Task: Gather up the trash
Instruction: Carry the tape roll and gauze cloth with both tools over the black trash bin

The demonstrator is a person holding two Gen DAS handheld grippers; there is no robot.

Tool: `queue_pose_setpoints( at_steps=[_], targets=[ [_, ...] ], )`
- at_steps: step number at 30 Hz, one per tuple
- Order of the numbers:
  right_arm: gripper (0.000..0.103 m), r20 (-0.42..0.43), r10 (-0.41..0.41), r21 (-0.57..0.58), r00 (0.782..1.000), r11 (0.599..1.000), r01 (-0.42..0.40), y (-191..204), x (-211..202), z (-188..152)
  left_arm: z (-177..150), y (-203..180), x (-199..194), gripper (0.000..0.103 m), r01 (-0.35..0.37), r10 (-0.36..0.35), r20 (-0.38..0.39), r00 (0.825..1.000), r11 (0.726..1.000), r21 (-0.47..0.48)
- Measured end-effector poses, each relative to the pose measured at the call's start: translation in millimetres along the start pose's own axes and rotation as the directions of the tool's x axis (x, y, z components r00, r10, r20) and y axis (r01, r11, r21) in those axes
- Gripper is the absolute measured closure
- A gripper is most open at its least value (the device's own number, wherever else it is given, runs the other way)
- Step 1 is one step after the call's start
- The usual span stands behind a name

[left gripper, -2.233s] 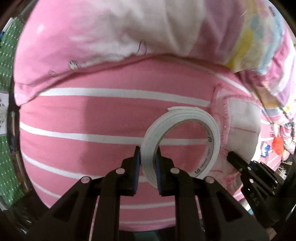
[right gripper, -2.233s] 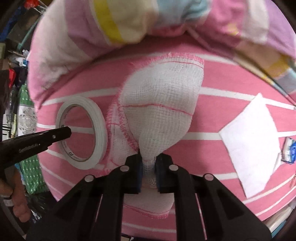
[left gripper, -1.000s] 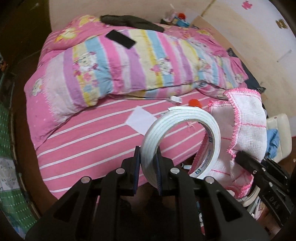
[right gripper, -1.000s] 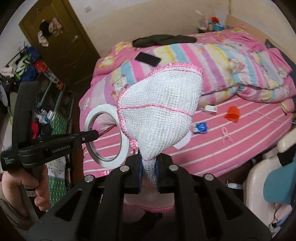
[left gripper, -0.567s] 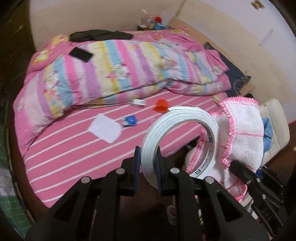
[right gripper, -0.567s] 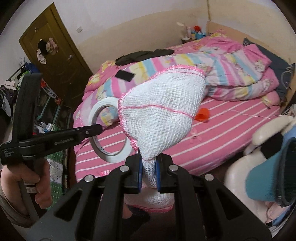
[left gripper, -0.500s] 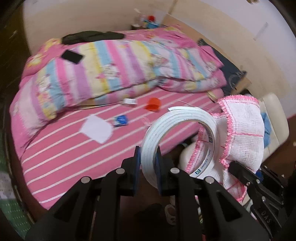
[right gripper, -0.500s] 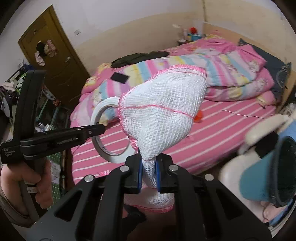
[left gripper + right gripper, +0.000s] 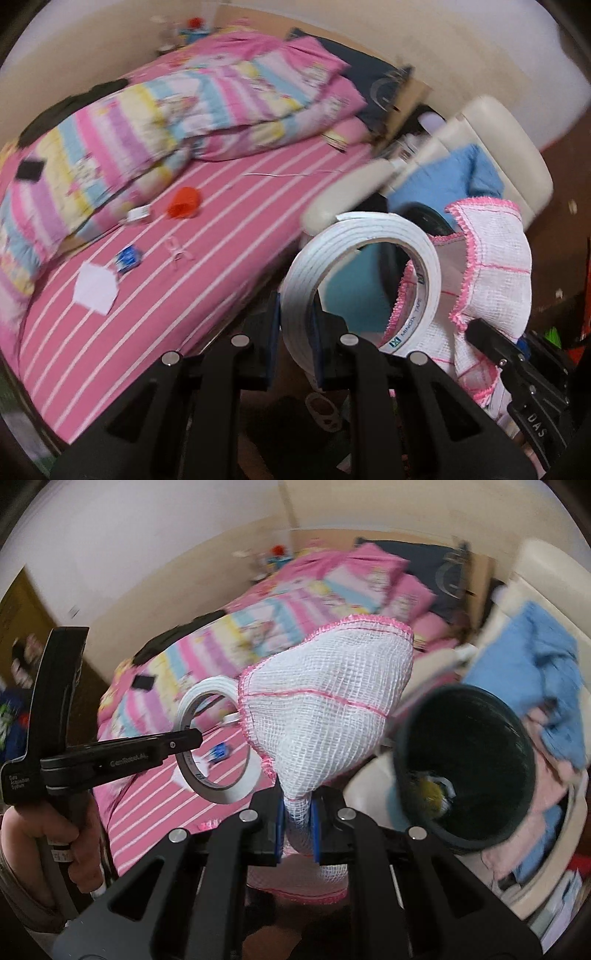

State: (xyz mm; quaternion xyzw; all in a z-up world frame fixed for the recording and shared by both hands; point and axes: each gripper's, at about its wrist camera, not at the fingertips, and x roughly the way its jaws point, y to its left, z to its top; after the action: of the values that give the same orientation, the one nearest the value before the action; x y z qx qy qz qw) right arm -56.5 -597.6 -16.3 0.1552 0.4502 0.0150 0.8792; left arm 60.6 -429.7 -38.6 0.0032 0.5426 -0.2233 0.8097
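Trash is in both grippers right now, folks! Low centre of the left wrist view, the left gripper (image 9: 295, 332) has its fingers pinched nearly together on the rim of a white tape roll (image 9: 360, 280), the ring standing upright above them. Over in the right wrist view, the right gripper (image 9: 297, 827) has its fingers squeezed tight on the bunched neck of a white mesh cloth (image 9: 325, 716) with pink edging, which balloons up above the pinch.

And look at the right of that frame: a dark trash bin (image 9: 465, 768) gapes open, just beside the cloth, with some yellow and white scraps already at the bottom. The hand (image 9: 70, 842) carrying the left gripper shows at lower left, tape roll held level with the cloth.

So this reads as the carry-to-bin step, both loads up off the pink striped bed (image 9: 155, 280). More litter waits there: an orange scrap (image 9: 184, 201), a blue wrapper (image 9: 127, 258) and a white paper (image 9: 96, 288) in the left half of the left wrist view.

Next move? Bring each load over the bin's mouth, then open the fingers, one load at a time, so nothing catches the rim.
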Motion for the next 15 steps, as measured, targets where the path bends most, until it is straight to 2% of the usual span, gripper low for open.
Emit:
queue_pose_setpoints(
  at_steps=[6,9,12,15],
  targets=[
    [0.092,0.003,-0.09,0.144,0.996,0.986,0.089,-53,-8,-8,19,-58,35,0.088,0.061,-0.052,-0.07,0.996,0.988,0.141],
    [0.092,-0.005,-0.147,0.216,0.989,0.966,0.144,-79,-8,-10,34,-90,57,0.088,0.104,-0.081,-0.11,0.991,0.969,0.223],
    [0.091,-0.017,-0.203,0.291,0.979,0.936,0.199,-104,-3,-7,52,-118,79,0.088,0.149,-0.106,-0.151,0.983,0.939,0.31],
    [0.091,-0.034,-0.243,0.359,0.969,0.902,0.239,-126,5,-2,72,-145,99,0.088,0.185,-0.119,-0.184,0.976,0.897,0.402]
  ],
)
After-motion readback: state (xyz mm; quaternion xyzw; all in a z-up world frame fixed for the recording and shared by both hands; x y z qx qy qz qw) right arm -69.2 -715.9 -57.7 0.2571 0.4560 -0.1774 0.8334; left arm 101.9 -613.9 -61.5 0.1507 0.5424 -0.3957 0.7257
